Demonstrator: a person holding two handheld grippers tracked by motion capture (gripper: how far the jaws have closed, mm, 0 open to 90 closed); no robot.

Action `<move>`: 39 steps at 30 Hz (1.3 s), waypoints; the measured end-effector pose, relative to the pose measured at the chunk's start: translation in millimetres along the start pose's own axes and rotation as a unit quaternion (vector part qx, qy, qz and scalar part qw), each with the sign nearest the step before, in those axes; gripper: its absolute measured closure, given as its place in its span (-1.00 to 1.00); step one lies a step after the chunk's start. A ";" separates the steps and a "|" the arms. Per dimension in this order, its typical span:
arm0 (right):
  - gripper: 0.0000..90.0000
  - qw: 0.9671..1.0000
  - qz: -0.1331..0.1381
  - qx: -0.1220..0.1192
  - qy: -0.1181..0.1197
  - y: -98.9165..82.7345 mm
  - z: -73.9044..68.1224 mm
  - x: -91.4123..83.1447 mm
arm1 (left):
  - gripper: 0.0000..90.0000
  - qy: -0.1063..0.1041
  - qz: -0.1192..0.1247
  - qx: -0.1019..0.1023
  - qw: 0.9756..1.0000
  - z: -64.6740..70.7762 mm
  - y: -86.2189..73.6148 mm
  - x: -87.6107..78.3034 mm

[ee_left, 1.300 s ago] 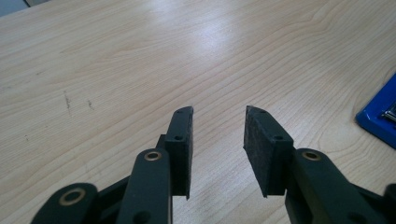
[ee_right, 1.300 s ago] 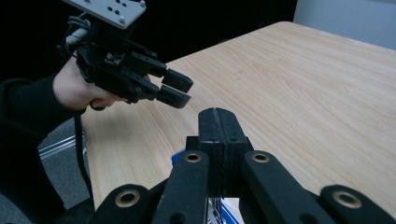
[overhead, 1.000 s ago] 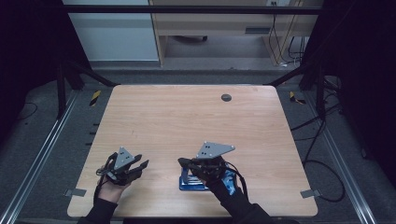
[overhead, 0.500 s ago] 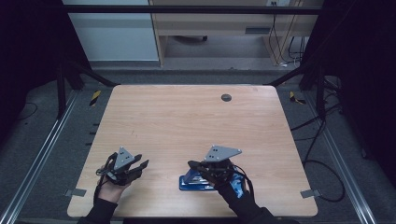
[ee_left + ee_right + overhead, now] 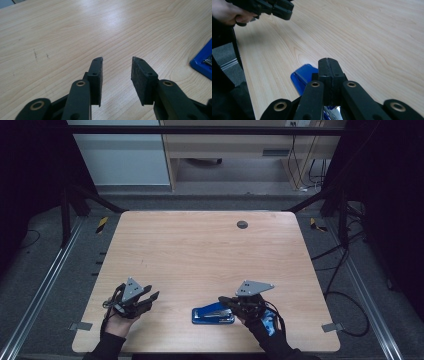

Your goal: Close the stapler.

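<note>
Right claw (image 5: 328, 62) closed, over blue stapler (image 5: 303, 75), jaws empty

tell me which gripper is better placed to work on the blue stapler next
Right, probably. The right gripper is right at the blue stapler, its shut jaws over it in the right gripper view. The left gripper hangs open over bare table, well apart from the stapler.

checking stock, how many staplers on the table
1: a blue stapler lies near the table's front edge, right of centre, just under the shut right tool. No other is visible.
</note>
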State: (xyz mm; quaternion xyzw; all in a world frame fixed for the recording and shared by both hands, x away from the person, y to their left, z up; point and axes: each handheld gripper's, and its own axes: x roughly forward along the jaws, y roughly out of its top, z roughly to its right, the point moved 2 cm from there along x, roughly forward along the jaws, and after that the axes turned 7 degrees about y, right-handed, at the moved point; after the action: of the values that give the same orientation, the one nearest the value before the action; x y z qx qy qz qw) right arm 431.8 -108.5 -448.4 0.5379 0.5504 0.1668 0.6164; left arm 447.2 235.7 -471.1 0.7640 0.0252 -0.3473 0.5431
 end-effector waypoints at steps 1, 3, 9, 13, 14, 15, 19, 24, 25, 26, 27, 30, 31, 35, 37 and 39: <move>1.00 1.000 -0.003 0.001 0.000 -2.9 1.6 -0.7 | 0.36 0.000 0.000 0.000 1.000 0.0 0.0 0.0; 1.00 1.000 -0.004 0.004 -0.001 -5.1 2.5 -1.5 | 0.36 0.000 0.000 0.000 1.000 0.2 0.1 0.0; 1.00 1.000 -0.008 0.015 -0.003 -12.8 6.0 -3.8 | 0.35 0.000 0.000 0.001 1.000 0.1 -0.2 0.2; 0.99 1.000 -0.023 0.020 -0.008 -19.5 8.4 -1.6 | 0.35 0.000 -0.001 0.003 1.000 0.7 -0.2 0.1; 0.99 0.999 -0.027 0.020 -0.011 -21.1 8.7 -0.6 | 0.35 0.000 -0.001 0.003 1.000 0.8 -0.3 0.1; 0.99 0.999 -0.030 0.020 -0.013 -22.2 8.9 -0.3 | 0.34 0.000 -0.001 0.003 1.000 0.8 -0.2 0.1; 1.00 0.999 -0.020 0.025 -0.010 -25.1 11.0 -1.4 | 0.33 0.000 -0.001 0.002 1.000 0.4 -0.4 0.3; 1.00 0.999 -0.026 0.024 -0.014 -30.5 10.0 -0.2 | 0.33 -0.001 -0.002 0.002 1.000 1.0 -0.4 0.4; 1.00 0.999 -0.032 0.020 -0.019 -32.3 9.6 0.8 | 0.33 -0.001 -0.002 0.002 1.000 1.2 -0.5 0.5; 1.00 0.999 -0.029 0.020 -0.017 -32.9 9.5 0.6 | 0.33 -0.001 -0.002 0.003 1.000 1.3 -0.6 0.6; 1.00 0.999 -0.029 0.021 -0.016 -33.0 9.8 0.5 | 0.33 -0.002 -0.002 0.003 1.000 1.4 -0.6 0.7; 1.00 0.999 -0.028 0.013 -0.020 -33.2 8.7 0.9 | 0.32 -0.003 -0.003 0.003 1.000 2.1 -0.6 0.9; 1.00 0.999 -0.026 0.015 -0.017 -33.7 9.4 0.7 | 0.32 -0.003 -0.003 0.003 1.000 2.2 -0.6 0.9; 1.00 0.999 -0.024 0.020 -0.012 -34.6 10.8 0.2 | 0.32 -0.003 -0.003 0.003 1.000 2.5 -0.6 0.7; 1.00 0.999 -0.022 0.021 -0.012 -34.9 10.9 0.4 | 0.31 -0.003 -0.003 0.003 1.000 2.5 -0.6 0.8; 1.00 0.999 -0.027 0.019 -0.017 -36.2 11.4 1.5 | 0.31 -0.004 -0.003 0.003 1.000 2.7 -0.6 0.8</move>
State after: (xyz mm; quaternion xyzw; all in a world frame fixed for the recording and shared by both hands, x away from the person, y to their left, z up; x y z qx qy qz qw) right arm 428.2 -126.0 -481.9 0.5374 0.5572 0.1299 0.6196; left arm 446.2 233.5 -472.5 0.7645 0.0241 -0.3517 0.5397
